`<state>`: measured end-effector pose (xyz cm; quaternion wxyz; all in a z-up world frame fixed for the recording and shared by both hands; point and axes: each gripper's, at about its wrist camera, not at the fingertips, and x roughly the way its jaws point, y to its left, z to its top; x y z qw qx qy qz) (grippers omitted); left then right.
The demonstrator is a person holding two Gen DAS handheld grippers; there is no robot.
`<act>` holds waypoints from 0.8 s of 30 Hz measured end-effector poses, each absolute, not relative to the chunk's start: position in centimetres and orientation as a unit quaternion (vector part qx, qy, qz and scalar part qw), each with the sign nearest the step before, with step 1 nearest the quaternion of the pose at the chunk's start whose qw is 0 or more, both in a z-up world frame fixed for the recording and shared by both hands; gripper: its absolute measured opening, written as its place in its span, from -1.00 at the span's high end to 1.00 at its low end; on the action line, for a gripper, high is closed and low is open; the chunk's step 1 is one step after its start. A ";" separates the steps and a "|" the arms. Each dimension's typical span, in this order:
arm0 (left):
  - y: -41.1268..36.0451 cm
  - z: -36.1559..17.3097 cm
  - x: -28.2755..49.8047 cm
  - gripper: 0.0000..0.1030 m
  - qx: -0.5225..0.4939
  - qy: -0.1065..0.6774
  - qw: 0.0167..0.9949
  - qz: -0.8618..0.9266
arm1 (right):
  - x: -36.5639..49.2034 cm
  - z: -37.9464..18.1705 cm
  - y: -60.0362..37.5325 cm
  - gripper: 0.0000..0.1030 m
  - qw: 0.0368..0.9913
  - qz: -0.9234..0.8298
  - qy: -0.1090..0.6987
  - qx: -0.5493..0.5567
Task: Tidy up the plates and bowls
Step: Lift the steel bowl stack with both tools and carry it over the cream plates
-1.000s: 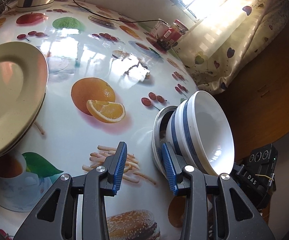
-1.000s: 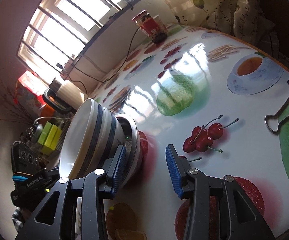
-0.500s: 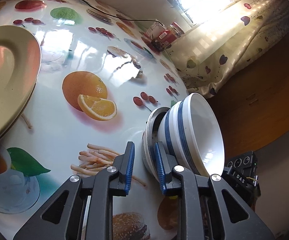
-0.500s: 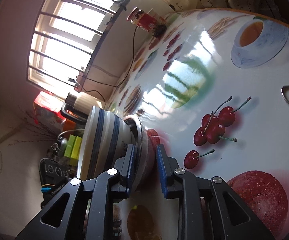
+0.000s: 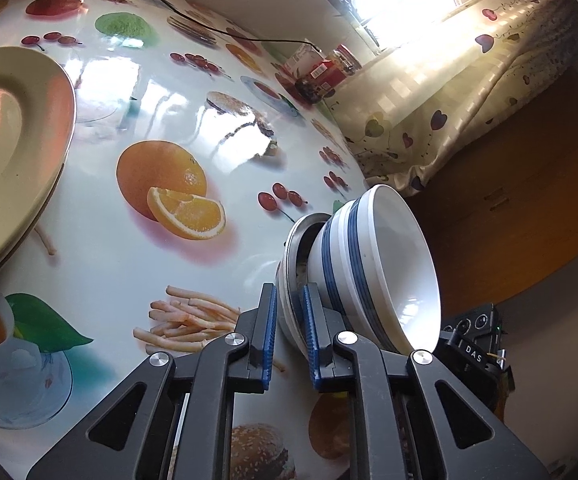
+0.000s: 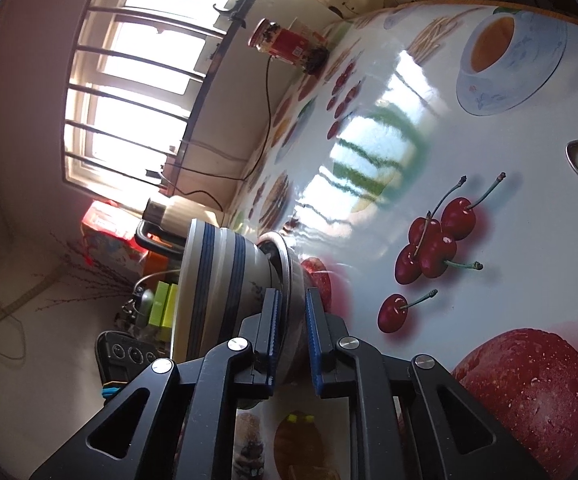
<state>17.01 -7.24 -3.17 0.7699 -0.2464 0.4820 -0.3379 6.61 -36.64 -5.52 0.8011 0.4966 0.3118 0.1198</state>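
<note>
Both grippers are clamping the rim of the same steel-rimmed bowl [image 5: 289, 264] from opposite sides, so the step in hand looks like a two-handed grasp of the nested bowl stack before it is lifted.

The left gripper [image 5: 290, 332] has its blue fingers [image 5: 269, 328] on either side of that rim and its jaws are closing, the rim between them and the pads to all appearance pressing on it. The right gripper [image 6: 291, 334] is clenched on the rim on the opposite side.

A blue-striped bowl [image 5: 373, 264] sits nested inside the steel-rimmed one. The stack stands at the bench [image 5: 161, 92] edge nearest the wooden floor, well apart from the cream plates [image 5: 13, 128] stacked toward the opposite side of the bench.

The next move, I judge, calls for an even lift with both hands — level and together — since the striped bowl only rests loose in the lower one and could slide or tip out.
</note>
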 end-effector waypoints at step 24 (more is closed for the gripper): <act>-8.2 -2.0 16.3 0.82 -0.199 0.474 0.797 -0.317 | 6.8 -4.6 -36.1 0.77 0.838 0.105 0.321 0.429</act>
